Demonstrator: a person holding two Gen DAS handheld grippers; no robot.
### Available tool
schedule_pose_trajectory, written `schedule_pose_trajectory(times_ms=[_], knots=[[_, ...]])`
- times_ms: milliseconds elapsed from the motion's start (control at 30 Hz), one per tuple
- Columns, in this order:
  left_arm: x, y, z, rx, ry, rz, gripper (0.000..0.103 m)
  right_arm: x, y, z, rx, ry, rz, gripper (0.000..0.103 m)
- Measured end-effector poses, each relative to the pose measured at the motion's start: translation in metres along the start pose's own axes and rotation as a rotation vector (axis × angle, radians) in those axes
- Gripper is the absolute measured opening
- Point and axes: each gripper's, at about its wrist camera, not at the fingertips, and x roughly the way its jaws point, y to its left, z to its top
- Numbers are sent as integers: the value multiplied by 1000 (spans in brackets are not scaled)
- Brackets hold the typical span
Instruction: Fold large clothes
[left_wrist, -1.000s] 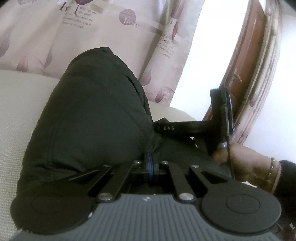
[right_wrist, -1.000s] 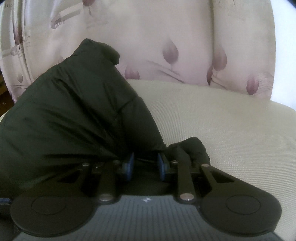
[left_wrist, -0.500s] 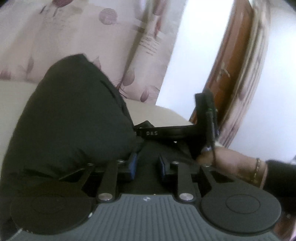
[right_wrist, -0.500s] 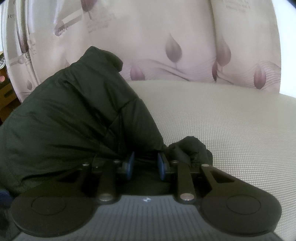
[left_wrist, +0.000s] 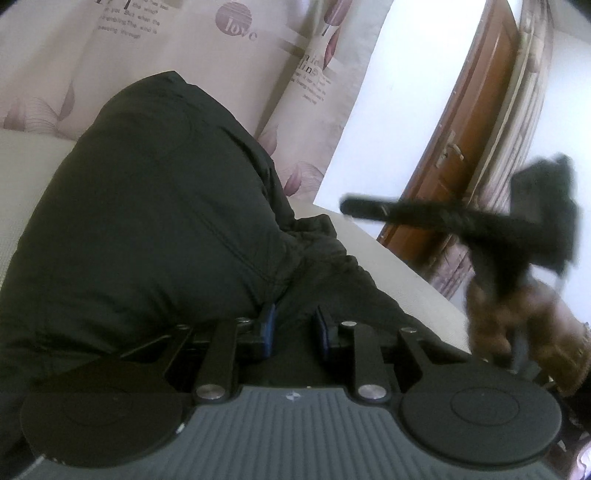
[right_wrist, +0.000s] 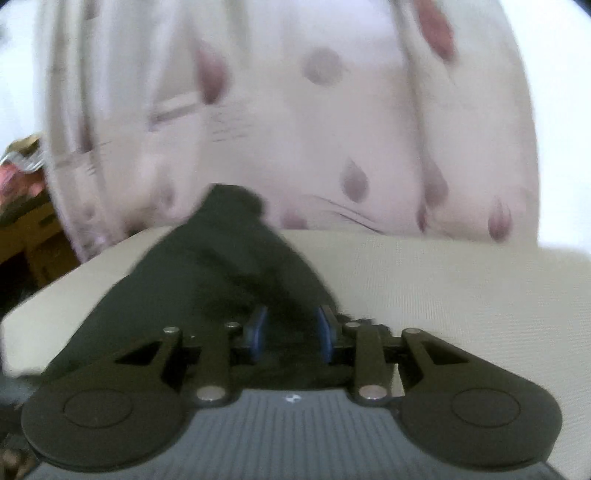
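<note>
**A:** Start with the left tongs (left_wrist: 294, 325). What have they got?

**B:** Nothing that I can see. The blue pads (left_wrist: 267, 326) stand a little apart, with a narrow gap between them, and they press on nothing. The dark fabric in that gap lies just beyond them.

**A:** And the right tongs (right_wrist: 291, 328)?

**B:** Their jaws are opening. In their own view, dark cloth fills the space between the pads, but that picture is blurred. The left view settles it: the right tongs hang in the air off to the right, smeared by motion, and their tip is clear of the cloth and carries nothing. A person's hand (left_wrist: 495, 314) grips them from below.

**A:** Where is the garment?

**B:** The dark padded jacket (left_wrist: 155, 206) lies bunched on the cream woven surface (right_wrist: 461, 295). From the left tongs it rises as a rounded, stitched mound straight ahead and to the left. A lower rumpled fold runs right, towards the edge of the surface. From the right tongs it narrows to a peak that points at the back.

**A:** And beyond that?

**B:** A pale curtain (right_wrist: 295, 129) printed with mauve petals and lettering hangs behind the surface. To the right of it in the left view there is a white wall (left_wrist: 388, 110), then a brown wooden door (left_wrist: 469, 147) with a handle.
</note>
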Motion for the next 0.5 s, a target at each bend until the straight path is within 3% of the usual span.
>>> schedule_pose_trajectory(times_ms=[133,233,300,400,500], knots=[[-2,-3,-4,19,-10,2,29,11,25,-36,-129,128,-34,28],[-3,-4,-6,40,-3,12,29,22,15,-56,-15,142,-43,27],[-2,-5,-7,49,1,21,28,29,17,-67,-4,125,-57,27],[-1,-5,-9,56,-2,22,28,30,14,-64,8,155,-43,27],[-3,-3,-8,34,-2,14,28,36,1,-28,58,275,4,29]])
